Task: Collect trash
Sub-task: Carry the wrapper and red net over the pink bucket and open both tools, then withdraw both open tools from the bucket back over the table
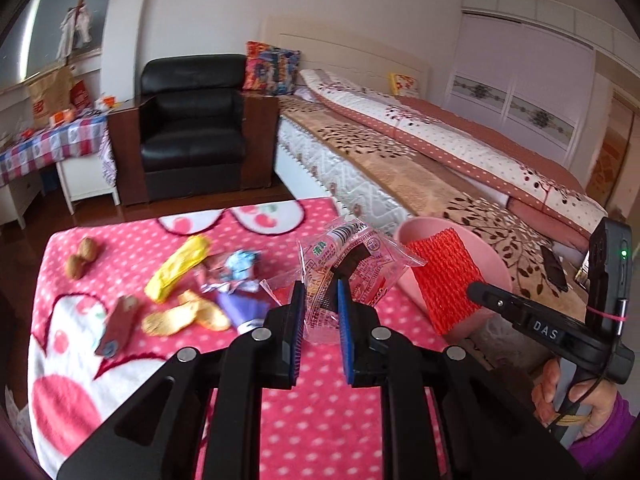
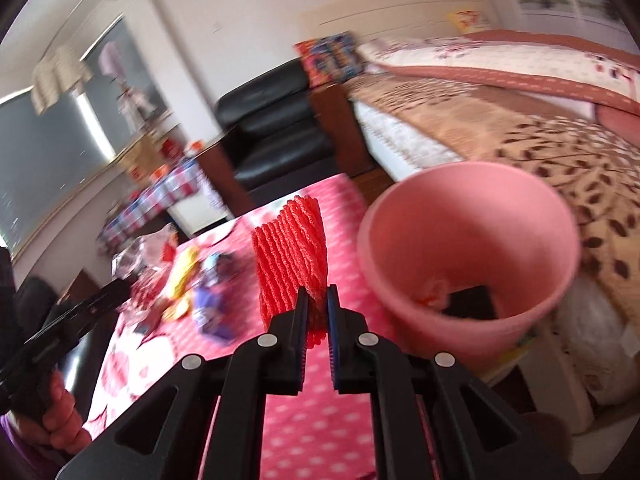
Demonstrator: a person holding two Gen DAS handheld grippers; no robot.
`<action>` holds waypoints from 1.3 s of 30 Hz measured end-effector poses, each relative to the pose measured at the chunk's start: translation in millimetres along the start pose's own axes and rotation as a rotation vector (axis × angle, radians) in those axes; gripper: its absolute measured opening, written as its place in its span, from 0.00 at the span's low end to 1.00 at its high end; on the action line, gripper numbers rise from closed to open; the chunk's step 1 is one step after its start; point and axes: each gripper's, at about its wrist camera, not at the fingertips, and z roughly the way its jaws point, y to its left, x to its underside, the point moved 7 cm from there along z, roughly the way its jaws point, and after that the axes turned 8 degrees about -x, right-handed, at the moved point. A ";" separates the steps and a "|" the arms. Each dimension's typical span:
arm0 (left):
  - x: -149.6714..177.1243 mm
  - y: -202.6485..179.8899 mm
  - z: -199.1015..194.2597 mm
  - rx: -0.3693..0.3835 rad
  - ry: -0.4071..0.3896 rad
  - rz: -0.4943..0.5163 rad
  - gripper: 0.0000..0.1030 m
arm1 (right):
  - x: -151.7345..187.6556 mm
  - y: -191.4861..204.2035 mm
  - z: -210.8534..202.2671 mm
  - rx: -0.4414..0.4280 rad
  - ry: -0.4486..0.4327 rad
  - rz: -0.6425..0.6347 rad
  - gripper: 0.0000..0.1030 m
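Note:
My left gripper (image 1: 319, 292) is shut on a clear printed plastic wrapper (image 1: 352, 264) and holds it above the pink dotted blanket (image 1: 320, 420). My right gripper (image 2: 318, 300) is shut on a red foam fruit net (image 2: 292, 260), held just left of the pink bin (image 2: 472, 240). In the left wrist view the net (image 1: 444, 280) hangs in front of the bin (image 1: 424, 228), with the right gripper (image 1: 478, 290) beside it. Inside the bin lie a dark object and some scraps. More trash lies on the blanket: a yellow wrapper (image 1: 178, 268), a blue-purple wrapper (image 1: 240, 276), crackers (image 1: 184, 316).
Two walnuts (image 1: 82, 258) and a brown packet (image 1: 120, 326) lie at the blanket's left. A bed (image 1: 440, 152) runs along the right, with a black armchair (image 1: 192, 124) behind the table. A checked side table (image 1: 52, 144) stands far left.

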 end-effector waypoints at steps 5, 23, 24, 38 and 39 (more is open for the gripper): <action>-10.9 -40.8 15.8 0.057 -0.002 0.046 0.15 | -14.6 -41.3 -14.8 0.087 -0.057 0.041 0.08; -10.6 -140.3 87.9 0.145 0.042 0.168 0.15 | -27.9 -122.2 -20.7 0.279 -0.087 0.103 0.09; -9.9 -143.4 91.5 0.147 0.046 0.168 0.15 | -27.7 -124.8 -20.2 0.282 -0.086 0.108 0.09; -12.7 -161.4 109.4 0.176 0.083 0.159 0.40 | -29.4 -141.1 -14.1 0.305 -0.085 0.116 0.14; -12.8 -160.9 108.1 0.178 0.083 0.156 0.40 | -29.3 -140.6 -14.9 0.307 -0.087 0.115 0.16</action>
